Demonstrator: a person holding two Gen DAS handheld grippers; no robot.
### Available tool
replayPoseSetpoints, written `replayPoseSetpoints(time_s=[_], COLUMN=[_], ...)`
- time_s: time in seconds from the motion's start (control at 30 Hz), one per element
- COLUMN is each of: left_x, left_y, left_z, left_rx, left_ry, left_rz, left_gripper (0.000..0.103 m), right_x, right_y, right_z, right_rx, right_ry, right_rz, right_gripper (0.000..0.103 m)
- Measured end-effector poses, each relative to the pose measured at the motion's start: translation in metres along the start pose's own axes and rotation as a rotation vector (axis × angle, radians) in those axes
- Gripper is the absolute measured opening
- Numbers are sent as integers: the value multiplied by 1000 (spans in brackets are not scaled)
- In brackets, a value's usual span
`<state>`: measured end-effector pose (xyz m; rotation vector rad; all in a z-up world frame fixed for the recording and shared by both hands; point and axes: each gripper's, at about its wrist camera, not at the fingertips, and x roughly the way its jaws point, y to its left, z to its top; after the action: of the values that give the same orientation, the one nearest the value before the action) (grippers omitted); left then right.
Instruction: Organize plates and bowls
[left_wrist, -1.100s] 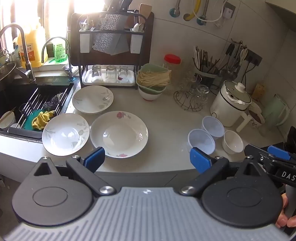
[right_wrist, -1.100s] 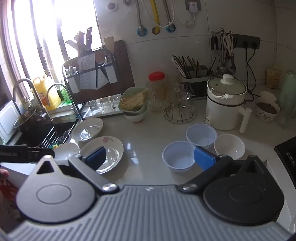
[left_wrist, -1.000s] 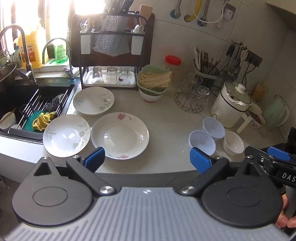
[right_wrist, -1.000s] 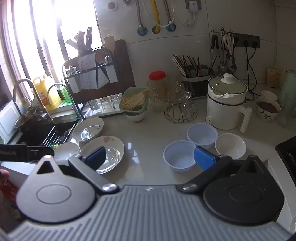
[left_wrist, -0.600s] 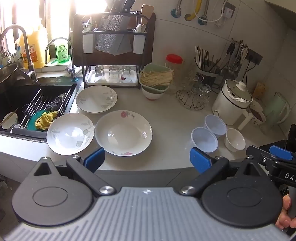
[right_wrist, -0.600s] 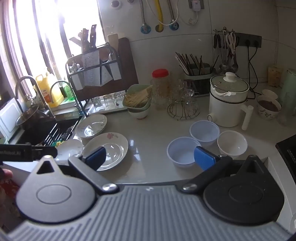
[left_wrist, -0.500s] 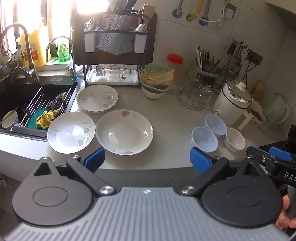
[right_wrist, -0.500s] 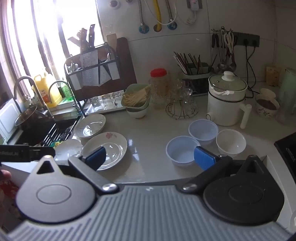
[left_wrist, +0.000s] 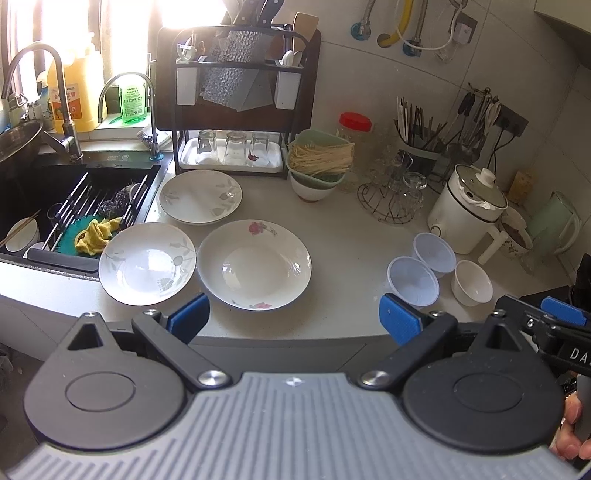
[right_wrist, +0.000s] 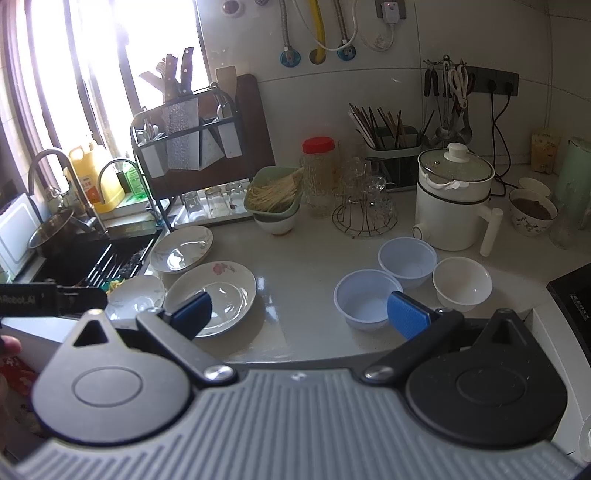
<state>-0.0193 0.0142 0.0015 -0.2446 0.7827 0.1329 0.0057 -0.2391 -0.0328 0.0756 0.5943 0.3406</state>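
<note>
Three white plates lie on the counter: a flowered deep plate (left_wrist: 254, 264) (right_wrist: 214, 295) in the middle, a leaf-patterned plate (left_wrist: 147, 263) (right_wrist: 136, 298) to its left at the sink's edge, and another (left_wrist: 200, 196) (right_wrist: 181, 249) behind them. To the right stand two pale blue bowls (left_wrist: 413, 281) (left_wrist: 434, 254) (right_wrist: 364, 301) (right_wrist: 407, 260) and a small white bowl (left_wrist: 472, 282) (right_wrist: 461, 282). My left gripper (left_wrist: 293, 321) hangs open in front of the counter edge, holding nothing. My right gripper (right_wrist: 299, 314) is open too, short of the nearer blue bowl.
A black sink (left_wrist: 55, 206) with a drying rack and yellow cloth sits at left. Behind the plates stand a dish rack with glasses (left_wrist: 232, 147), a green basket of noodles (left_wrist: 319, 158), a wire glass stand (left_wrist: 391, 199) and a white electric pot (left_wrist: 467, 210). A stove edge (right_wrist: 572, 306) is at right.
Both cameras shifted slightly, so the plates and bowls drifted a little right in view. Nothing on the counter moved; both grippers stayed open.
</note>
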Motion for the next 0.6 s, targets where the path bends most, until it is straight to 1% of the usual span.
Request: replayPoseSetpoints(time_s=[0.13, 0.23, 0.43, 0.5, 0.6], left_x=[2, 3, 7, 8, 11], left_y=[0, 0, -1, -2, 0], left_z=[0, -2, -3, -3, -4], left_rx=[-1, -3, -18, -18, -39], left_ry=[-10, -12, -23, -25, -25], left_rz=[-5, -8, -12, -10, -27], left_gripper=[100, 100, 100, 100, 100], right_x=[1, 2, 8, 8, 8], right_y=[2, 2, -1, 0, -2], right_z=[3, 4, 4, 3, 3], right_rx=[-4, -11, 7, 4, 1], right_ry=[3, 5, 31, 26, 18], right_rz=[-1, -20, 32, 42, 48], right_gripper=[103, 103, 103, 103, 103])
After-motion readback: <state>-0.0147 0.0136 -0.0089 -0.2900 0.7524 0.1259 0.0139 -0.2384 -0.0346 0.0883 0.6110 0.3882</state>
